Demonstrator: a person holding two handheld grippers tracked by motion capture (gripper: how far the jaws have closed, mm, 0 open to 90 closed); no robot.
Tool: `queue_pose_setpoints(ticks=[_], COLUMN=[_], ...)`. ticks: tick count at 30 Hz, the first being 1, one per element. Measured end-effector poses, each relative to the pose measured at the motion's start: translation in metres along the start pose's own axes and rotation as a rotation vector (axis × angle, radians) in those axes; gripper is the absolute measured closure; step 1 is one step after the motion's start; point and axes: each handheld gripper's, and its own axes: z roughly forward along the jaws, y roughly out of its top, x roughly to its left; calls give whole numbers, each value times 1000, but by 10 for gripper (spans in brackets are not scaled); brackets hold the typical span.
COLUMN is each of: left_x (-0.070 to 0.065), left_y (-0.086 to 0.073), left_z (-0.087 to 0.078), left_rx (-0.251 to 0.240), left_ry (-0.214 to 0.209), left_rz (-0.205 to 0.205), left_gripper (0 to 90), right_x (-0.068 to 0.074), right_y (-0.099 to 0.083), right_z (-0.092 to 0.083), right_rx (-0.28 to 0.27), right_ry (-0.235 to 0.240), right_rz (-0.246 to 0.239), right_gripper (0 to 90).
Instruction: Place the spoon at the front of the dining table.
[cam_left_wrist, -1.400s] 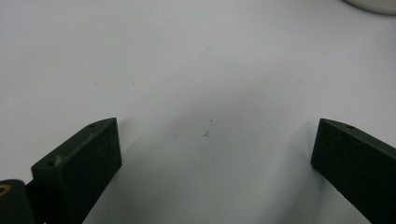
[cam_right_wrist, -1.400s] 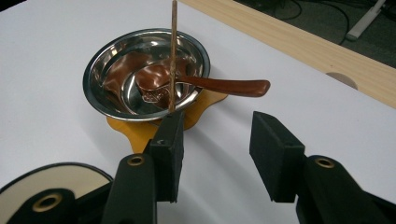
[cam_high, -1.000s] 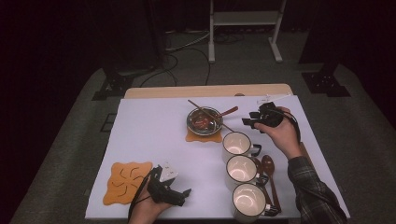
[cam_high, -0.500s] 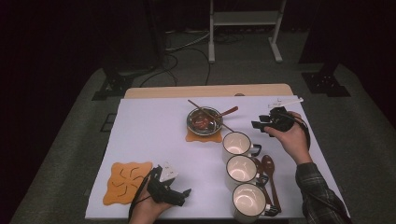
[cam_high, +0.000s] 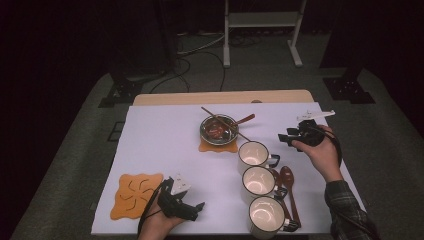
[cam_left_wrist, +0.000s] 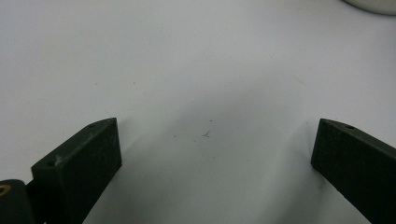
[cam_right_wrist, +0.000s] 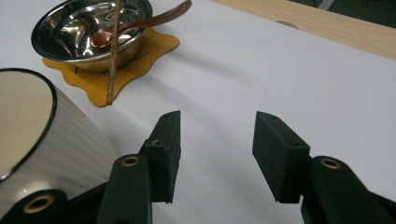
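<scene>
A steel bowl (cam_high: 218, 129) with red food, a brown spoon (cam_right_wrist: 154, 18) and a chopstick (cam_right_wrist: 113, 51) across it sits on an orange coaster (cam_high: 218, 146). Three white mugs (cam_high: 253, 154) (cam_high: 258, 180) (cam_high: 266, 215) stand in a row toward the near edge. My right gripper (cam_high: 289, 137) hovers right of the farthest mug, pointing left; its jaws (cam_right_wrist: 217, 140) stand open with nothing between them, that mug (cam_right_wrist: 37, 140) at their left. My left gripper (cam_high: 195, 210) rests low at the near edge, open (cam_left_wrist: 215, 149) over bare white table.
An orange flower-shaped mat (cam_high: 135, 195) lies at the near left. A second brown spoon (cam_high: 288, 182) lies right of the mugs. A strip of bare wooden tabletop (cam_high: 220, 97) shows beyond the white sheet (cam_high: 165, 140). Dark floor with cables and stands surrounds the table.
My right gripper has drifted right and a little toward the near edge, away from the bowl. The left gripper has stayed put.
</scene>
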Motion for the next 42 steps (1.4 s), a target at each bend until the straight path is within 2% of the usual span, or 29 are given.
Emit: queue_pose_setpoints(ticks=[22,32,42], left_x=[0,0,0], left_y=[0,0,0], left_z=[0,0,0], left_rx=[0,0,0], left_ry=[0,0,0], left_rz=[0,0,0], left_gripper=[5,5,5], right_x=[-18,-23,-24], right_y=[-34,-49,-60], right_z=[-25,-36,-39], right_rx=[26,35,54], right_ry=[-42,-59,-66], right_rz=[69,86,90], right_gripper=[499,496,494])
